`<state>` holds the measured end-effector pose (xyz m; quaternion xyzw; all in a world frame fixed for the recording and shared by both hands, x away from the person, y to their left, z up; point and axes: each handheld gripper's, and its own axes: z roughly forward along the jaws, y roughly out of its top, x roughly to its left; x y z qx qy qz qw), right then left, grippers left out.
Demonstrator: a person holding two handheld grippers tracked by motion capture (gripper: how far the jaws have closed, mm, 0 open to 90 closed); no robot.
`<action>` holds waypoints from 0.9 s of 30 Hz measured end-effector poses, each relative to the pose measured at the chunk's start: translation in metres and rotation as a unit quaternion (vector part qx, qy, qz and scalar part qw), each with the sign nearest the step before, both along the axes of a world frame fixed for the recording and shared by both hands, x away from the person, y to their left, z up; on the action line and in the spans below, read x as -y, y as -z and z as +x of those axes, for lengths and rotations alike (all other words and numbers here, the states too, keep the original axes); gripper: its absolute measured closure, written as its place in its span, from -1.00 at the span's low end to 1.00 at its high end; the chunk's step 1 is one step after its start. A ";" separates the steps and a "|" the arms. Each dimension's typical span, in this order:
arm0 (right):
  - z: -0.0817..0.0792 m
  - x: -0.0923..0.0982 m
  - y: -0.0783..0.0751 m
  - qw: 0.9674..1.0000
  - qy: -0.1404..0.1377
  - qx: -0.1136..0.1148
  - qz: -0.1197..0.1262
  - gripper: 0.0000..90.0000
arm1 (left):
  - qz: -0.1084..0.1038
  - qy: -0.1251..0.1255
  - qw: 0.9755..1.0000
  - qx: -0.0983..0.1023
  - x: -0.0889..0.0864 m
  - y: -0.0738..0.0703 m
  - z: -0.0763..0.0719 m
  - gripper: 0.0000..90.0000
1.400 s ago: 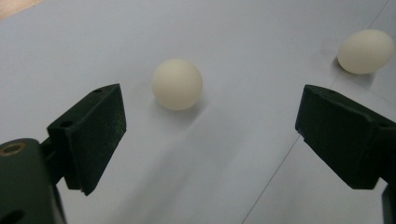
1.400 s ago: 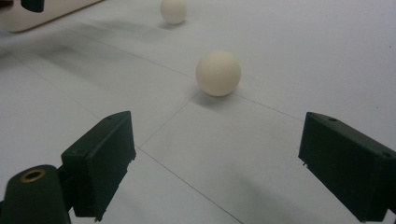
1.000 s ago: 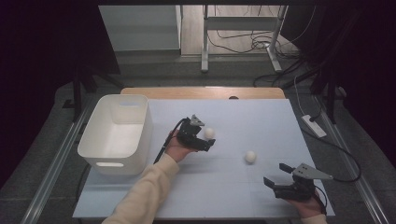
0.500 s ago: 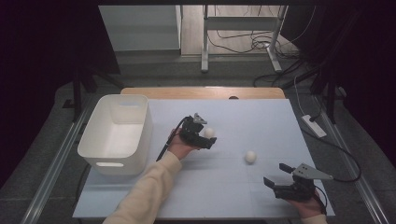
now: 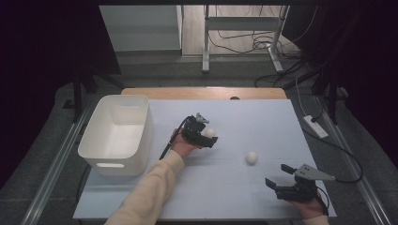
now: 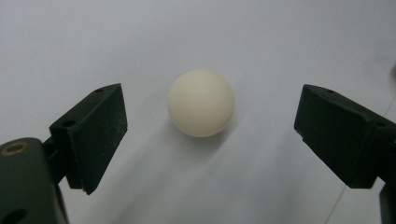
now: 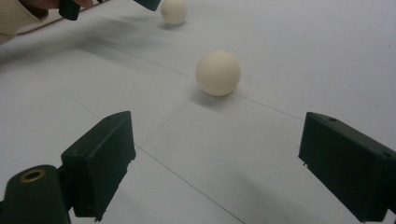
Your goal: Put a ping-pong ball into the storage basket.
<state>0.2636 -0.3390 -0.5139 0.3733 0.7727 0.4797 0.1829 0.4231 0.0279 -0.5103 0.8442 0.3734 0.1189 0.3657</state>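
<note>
Your left gripper (image 6: 210,140) is spread wide around the small cream round ball (image 6: 201,103), right of the white plastic rectangular bin (image 5: 117,133), not touching it. Your right gripper (image 7: 224,172) is wide too, holding nothing, well right of the bin. A second cream ball (image 7: 217,73) lies on the pale blue tabletop (image 5: 263,122) between them, nothing blocking.

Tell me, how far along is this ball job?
Nothing looks finished: the white plastic bin shows no ball inside. In hand: the left gripper, jaws open, sits around one cream ball on the table without gripping it. Left: the second cream ball lies ahead of the open right gripper.
</note>
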 end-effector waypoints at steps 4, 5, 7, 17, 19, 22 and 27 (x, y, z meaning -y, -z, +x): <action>0.000 0.000 0.000 1.000 0.000 -0.001 0.000 -0.77 | 0.002 0.000 1.000 -0.001 0.001 0.003 0.002 -0.76; 0.000 0.000 0.000 1.000 0.001 -0.001 0.001 -0.77 | 0.002 -0.002 1.000 -0.003 0.001 0.004 0.003 -0.76; 0.001 0.001 0.001 1.000 0.001 -0.001 0.002 -0.77 | 0.003 -0.004 1.000 -0.007 0.002 0.006 0.006 -0.76; 0.000 0.002 0.001 1.000 0.001 -0.002 0.003 -0.77 | 0.003 -0.002 1.000 -0.010 0.004 0.011 0.012 -0.75; 0.001 0.002 0.001 1.000 0.001 -0.002 0.003 -0.77 | 0.002 -0.002 1.000 -0.013 0.006 0.012 0.012 -0.75; 0.000 0.002 0.001 1.000 0.001 -0.001 0.003 -0.77 | 0.003 -0.002 1.000 -0.015 0.006 0.014 0.013 -0.75; 0.001 0.003 0.001 1.000 0.002 -0.001 0.003 -0.77 | 0.005 -0.005 1.000 -0.014 0.006 0.017 0.015 -0.72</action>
